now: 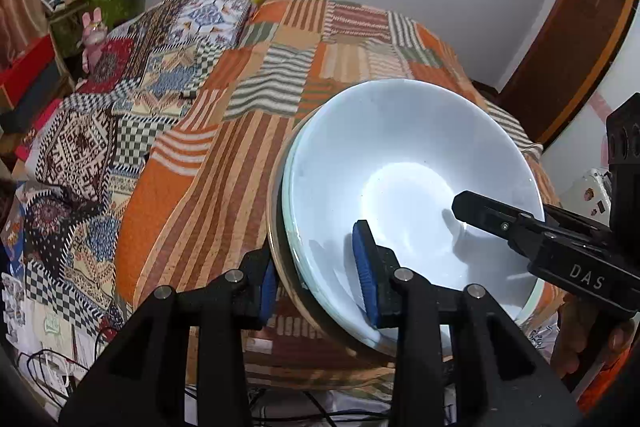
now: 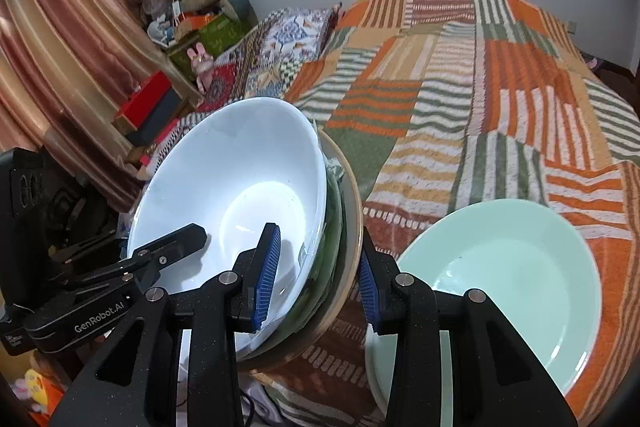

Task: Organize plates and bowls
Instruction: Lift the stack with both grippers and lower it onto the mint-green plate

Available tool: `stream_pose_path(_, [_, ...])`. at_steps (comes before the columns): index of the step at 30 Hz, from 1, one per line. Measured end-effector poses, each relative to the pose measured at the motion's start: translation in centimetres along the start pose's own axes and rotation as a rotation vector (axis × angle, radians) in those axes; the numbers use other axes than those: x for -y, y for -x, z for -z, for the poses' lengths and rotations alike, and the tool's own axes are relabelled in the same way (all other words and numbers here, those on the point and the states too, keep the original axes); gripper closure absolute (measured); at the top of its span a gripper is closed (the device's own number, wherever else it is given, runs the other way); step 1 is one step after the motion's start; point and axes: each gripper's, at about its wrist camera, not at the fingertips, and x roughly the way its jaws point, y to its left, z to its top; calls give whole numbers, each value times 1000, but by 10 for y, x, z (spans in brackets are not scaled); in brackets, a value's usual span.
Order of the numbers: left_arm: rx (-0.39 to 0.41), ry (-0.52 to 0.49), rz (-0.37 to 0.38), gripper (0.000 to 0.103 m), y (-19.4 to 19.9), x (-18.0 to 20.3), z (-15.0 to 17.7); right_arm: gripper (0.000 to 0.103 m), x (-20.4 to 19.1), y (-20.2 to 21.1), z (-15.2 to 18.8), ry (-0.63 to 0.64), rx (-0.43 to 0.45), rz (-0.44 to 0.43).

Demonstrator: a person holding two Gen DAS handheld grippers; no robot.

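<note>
I am in the middle of carrying a stack of dishes. Both tongs grip the same stack, one on each side. My left tongs (image 1: 316,283) are clamped on its rim, one pad inside the white bowl (image 1: 400,163) and one pad outside, under the tan plate (image 1: 276,227). My right tongs (image 2: 316,279) are clamped on the far side of the rim the same way.

The stack is tilted and looks lifted above the bed (image 2: 460,99). The white bowl is on top. Under it I see something green and thin, and under that the tan plate. The bowl is shiny and clean, with a bright spot of light in the middle.

Just beside the stack, on its right, a pale green plate (image 2: 520,267) lies flat on the bed.

I think the next move is to set the stack down on the green plate. I must level it first, so the bowl does not slide off. Both tongs must move together and let go only when the stack rests.
</note>
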Motion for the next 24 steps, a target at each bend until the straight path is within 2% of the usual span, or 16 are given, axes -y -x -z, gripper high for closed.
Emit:
stream_pose_path(12, [54, -83, 47, 68, 23, 45, -9, 69, 21, 45, 2, -43, 113, 26])
stream_pose_path(24, [53, -170, 99, 68, 26, 98, -8, 69, 54, 85, 17, -103, 188, 77])
